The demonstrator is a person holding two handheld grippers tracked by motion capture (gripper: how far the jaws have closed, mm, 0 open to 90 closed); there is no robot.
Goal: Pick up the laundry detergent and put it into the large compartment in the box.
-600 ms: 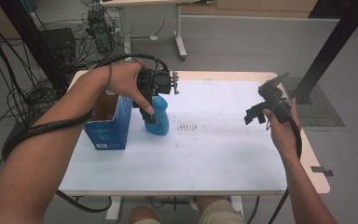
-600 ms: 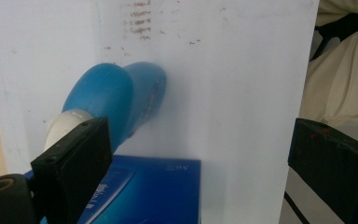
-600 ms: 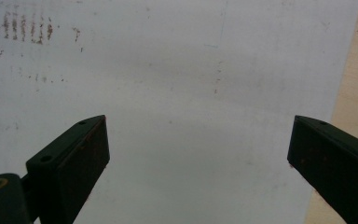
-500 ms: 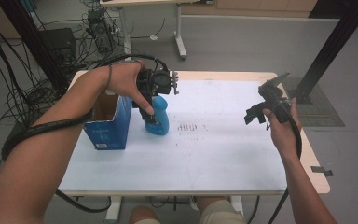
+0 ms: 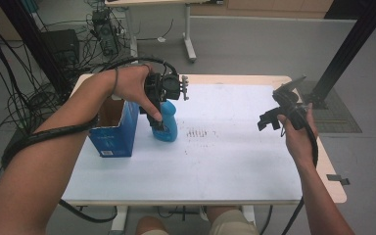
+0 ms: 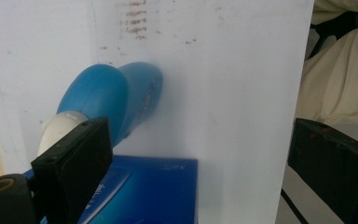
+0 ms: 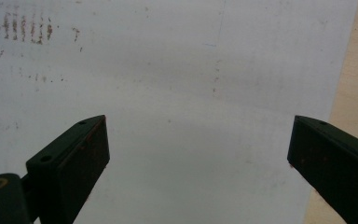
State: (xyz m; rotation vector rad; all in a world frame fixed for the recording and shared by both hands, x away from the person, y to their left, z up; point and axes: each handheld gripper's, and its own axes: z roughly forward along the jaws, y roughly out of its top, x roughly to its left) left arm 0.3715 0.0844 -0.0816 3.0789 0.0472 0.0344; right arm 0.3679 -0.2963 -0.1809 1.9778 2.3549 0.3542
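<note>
A blue bottle (image 5: 169,125) with a white cap stands upright on the white table top (image 5: 225,161), just right of an open blue box (image 5: 115,132). My left gripper (image 5: 159,121) points down at the bottle's top, jaws open. In the left gripper view the white cap (image 6: 58,128) sits against the left jaw, the bottle's blue body (image 6: 109,98) runs on below it, and the other jaw stands far off to the right, so nothing is clamped. My right gripper (image 5: 272,117) hovers open over the table's right side, with bare table between its jaws (image 7: 198,123).
Rows of small brown marks (image 5: 198,133) dot the white top mid-table. The blue box (image 6: 142,189) lies close under the left gripper. The table's wooden edge (image 5: 330,171) runs along the right. Cables and equipment stand on the floor at the back left (image 5: 63,44).
</note>
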